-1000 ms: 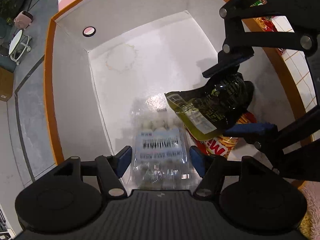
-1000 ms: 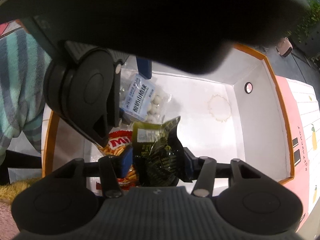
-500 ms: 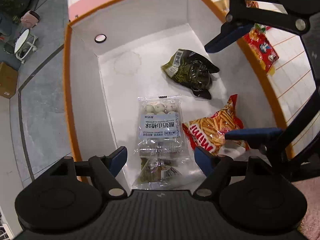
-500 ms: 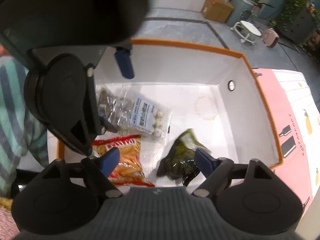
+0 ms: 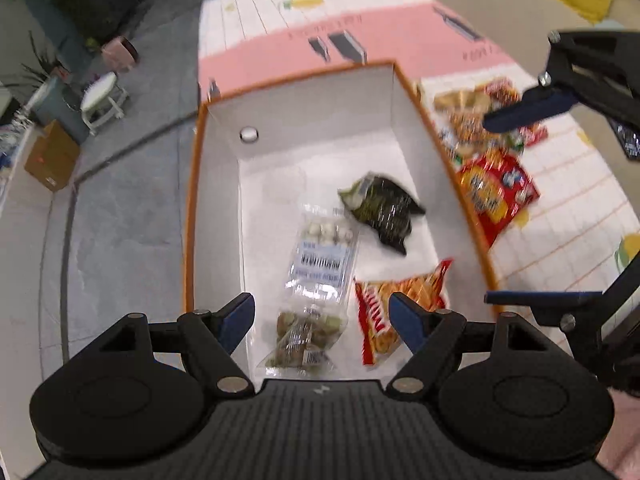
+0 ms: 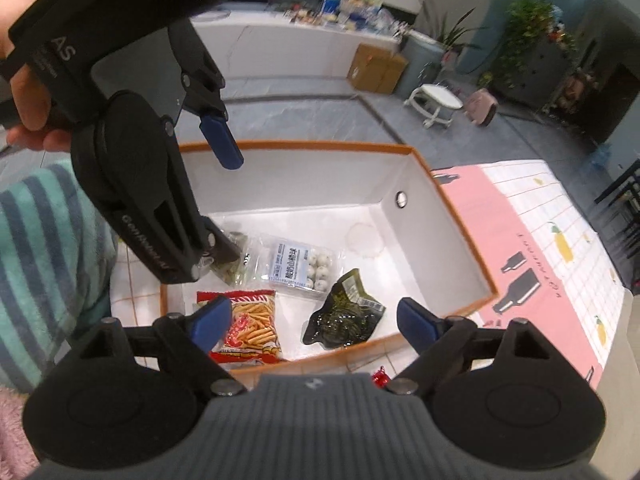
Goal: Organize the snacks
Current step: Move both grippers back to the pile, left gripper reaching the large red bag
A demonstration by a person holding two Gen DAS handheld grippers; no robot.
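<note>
- Both grippers hang above the white box (image 5: 304,120) with the orange rim, and neither holds anything.
- Left gripper (image 5: 322,316): jaws spread wide, blue pads apart over the near end of the box; nothing between them.
- Right gripper (image 6: 314,318): jaws likewise spread, released, above the near wall of the box in its own view (in the left wrist view it shows at the right edge, out over the tablecloth).
- On the box floor lie four snacks: a clear pack of white balls (image 5: 324,256), a clear pack of greenish-brown pieces (image 5: 304,336) touching its near end, a red and orange bag of stick crisps (image 5: 400,308) just beside these, and a dark green pouch (image 5: 382,210) farther in, apart from the rest.
- Outside the box, on the pink and white checked tablecloth (image 5: 560,208), more snack bags wait: a red bag (image 5: 496,192) close against the box wall, and a blurred heap of packets (image 5: 472,120) beyond it.
</note>
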